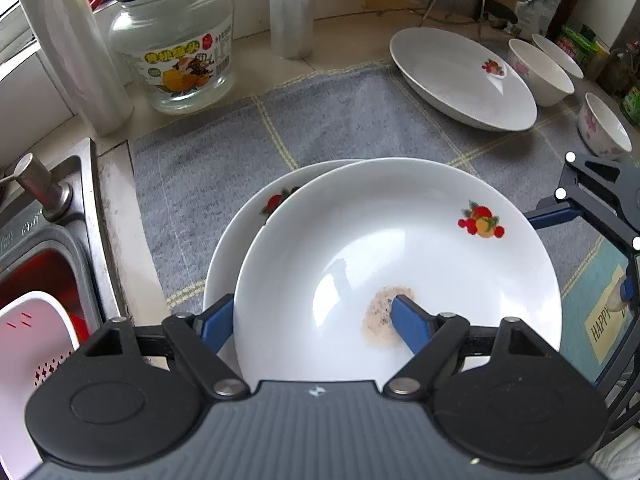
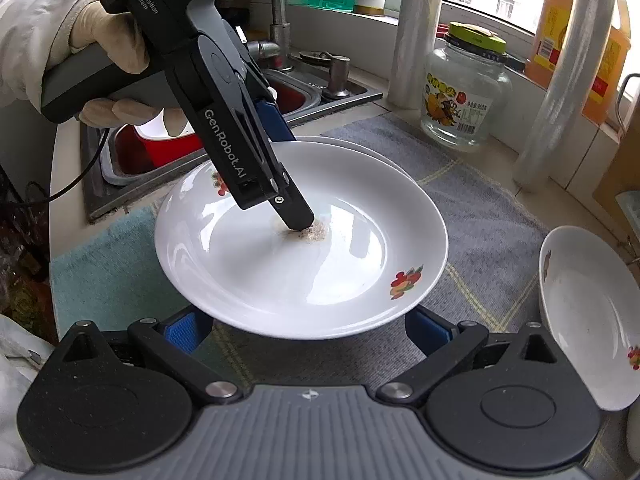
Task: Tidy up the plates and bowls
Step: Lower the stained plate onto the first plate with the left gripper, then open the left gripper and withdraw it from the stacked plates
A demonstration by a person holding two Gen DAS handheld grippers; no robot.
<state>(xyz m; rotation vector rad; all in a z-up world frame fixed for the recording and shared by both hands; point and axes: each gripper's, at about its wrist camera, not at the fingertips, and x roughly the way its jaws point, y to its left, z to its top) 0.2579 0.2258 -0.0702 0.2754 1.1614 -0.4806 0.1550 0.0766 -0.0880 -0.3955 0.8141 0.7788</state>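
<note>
A white plate with a fruit print point(image 1: 392, 248) lies on top of a second matching plate point(image 1: 244, 236) on the grey cloth; it also shows in the right wrist view point(image 2: 304, 264). A brown stain sits in its middle. My left gripper point(image 1: 312, 320) straddles the top plate's near rim, one finger inside the plate and one outside, jaws wide apart around the rim. In the right wrist view the left gripper point(image 2: 280, 152) has its inner finger on the stain. My right gripper point(image 2: 304, 332) is open, its fingers under the plate's near edge.
A third plate point(image 1: 460, 76) and three small bowls point(image 1: 540, 72) stand at the far right of the cloth. A glass jar point(image 1: 176, 40) and film rolls point(image 1: 290, 4) stand at the back. The sink point(image 1: 44, 248) with a pink colander is at left.
</note>
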